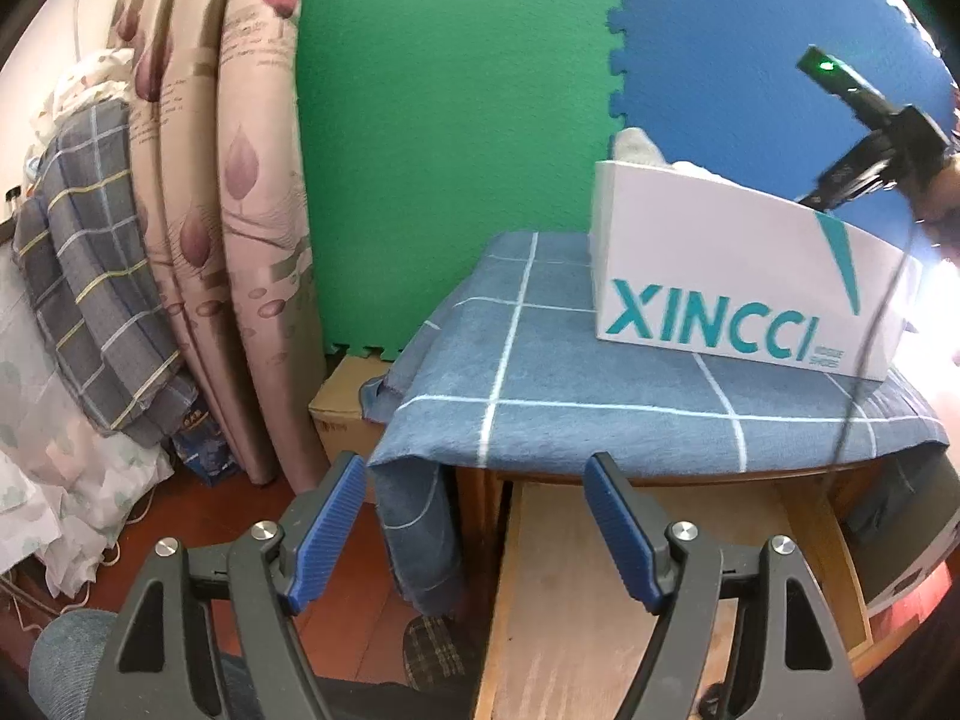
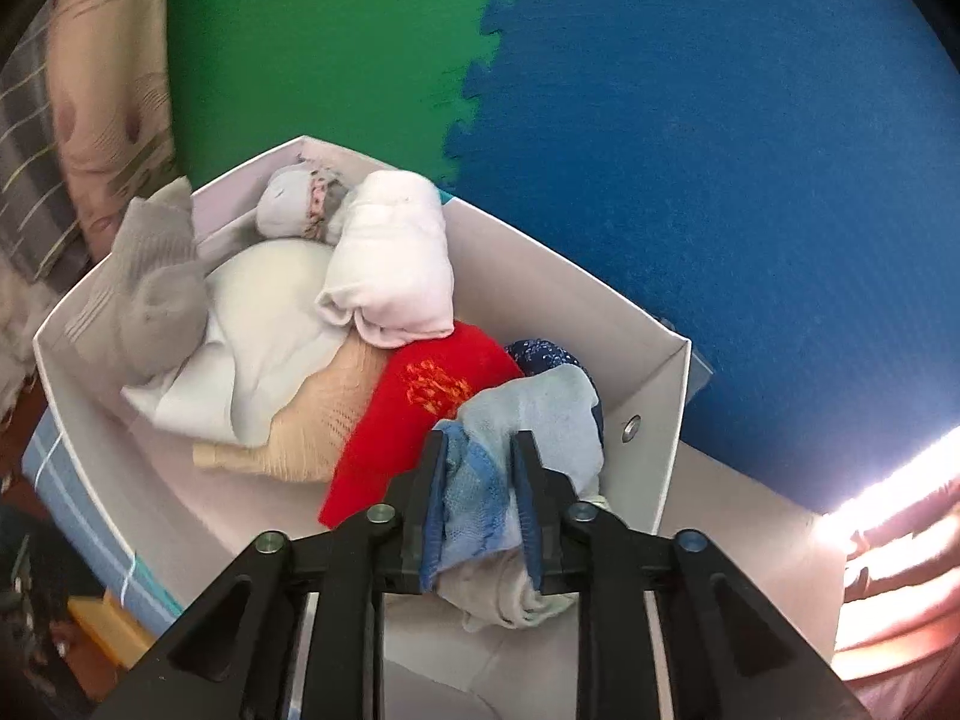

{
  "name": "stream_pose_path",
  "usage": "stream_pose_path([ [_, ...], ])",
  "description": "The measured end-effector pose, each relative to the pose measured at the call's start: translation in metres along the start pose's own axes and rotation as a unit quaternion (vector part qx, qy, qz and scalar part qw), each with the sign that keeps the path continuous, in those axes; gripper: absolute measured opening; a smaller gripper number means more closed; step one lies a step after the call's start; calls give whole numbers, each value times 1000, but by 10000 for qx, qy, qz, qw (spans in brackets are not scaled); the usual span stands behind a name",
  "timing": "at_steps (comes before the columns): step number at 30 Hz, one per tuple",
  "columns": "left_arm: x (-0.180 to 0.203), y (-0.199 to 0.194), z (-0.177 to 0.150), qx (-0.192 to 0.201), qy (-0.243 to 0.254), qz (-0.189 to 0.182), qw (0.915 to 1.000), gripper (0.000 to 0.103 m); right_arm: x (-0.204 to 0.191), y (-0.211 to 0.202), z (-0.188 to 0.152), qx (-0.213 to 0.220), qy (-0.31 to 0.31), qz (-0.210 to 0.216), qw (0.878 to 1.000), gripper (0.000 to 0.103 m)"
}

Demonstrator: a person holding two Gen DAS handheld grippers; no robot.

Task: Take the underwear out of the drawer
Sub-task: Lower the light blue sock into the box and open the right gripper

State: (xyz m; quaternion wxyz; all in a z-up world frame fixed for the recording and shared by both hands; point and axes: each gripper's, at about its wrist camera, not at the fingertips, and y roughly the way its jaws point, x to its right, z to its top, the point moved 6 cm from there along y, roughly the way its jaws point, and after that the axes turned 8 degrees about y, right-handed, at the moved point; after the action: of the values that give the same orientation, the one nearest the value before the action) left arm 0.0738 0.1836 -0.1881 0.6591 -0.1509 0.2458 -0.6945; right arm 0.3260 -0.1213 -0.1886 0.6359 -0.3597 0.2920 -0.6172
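Note:
My right gripper [image 2: 482,441] is lowered into the white shoe box [image 2: 558,276] and is shut on a bunched light blue piece of underwear [image 2: 534,414], which fills the gap between its pads. Beside it in the box lie a red garment [image 2: 414,396], a beige one [image 2: 324,420], white rolls [image 2: 396,264] and grey socks [image 2: 150,288]. In the left wrist view that box [image 1: 720,276], printed XINCCI, stands on a blue checked cloth [image 1: 540,372]. My left gripper [image 1: 477,468] hangs open over the pulled-out wooden drawer [image 1: 600,576], holding nothing. The drawer's bare bottom shows.
Green and blue foam mats [image 1: 456,120] cover the wall behind. Folded floral mattresses [image 1: 240,180] and a grey checked blanket [image 1: 90,276] lean at the left. A cardboard box [image 1: 342,414] sits beside the cabinet, and a slipper [image 1: 432,648] lies on the floor.

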Motion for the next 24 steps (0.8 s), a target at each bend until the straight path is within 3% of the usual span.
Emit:
stream_pose_path([
  [1,5,-4,4,43,64,-65,9999,77,-1,2,-1,36,123,-16,9999,34],
  [3,12,-12,17,96,157,-158,9997,77,-5,4,-4,57,312,58,9995,74],
  [5,17,-23,33,158,186,-222,9995,78,-10,-6,-7,236,299,-132,9992,85],
  [7,18,-39,53,302,118,-166,9993,82,-15,-28,-8,572,300,-121,9978,88],
  [9,19,-55,74,390,34,-144,9991,84,-14,-59,-12,937,516,-255,9939,102],
  [12,26,-69,104,294,75,-127,9995,85,-11,-99,-27,1224,898,-154,9883,102],
  [15,33,-86,137,179,59,-220,9996,86,-15,-121,-45,1085,1071,-24,9883,102],
  [20,42,-102,161,-211,-159,-335,9991,86,-22,-142,-77,875,1245,-72,9883,102],
  [24,48,-103,169,-631,83,99,9979,86,-21,-159,-95,890,1537,164,9840,102],
])
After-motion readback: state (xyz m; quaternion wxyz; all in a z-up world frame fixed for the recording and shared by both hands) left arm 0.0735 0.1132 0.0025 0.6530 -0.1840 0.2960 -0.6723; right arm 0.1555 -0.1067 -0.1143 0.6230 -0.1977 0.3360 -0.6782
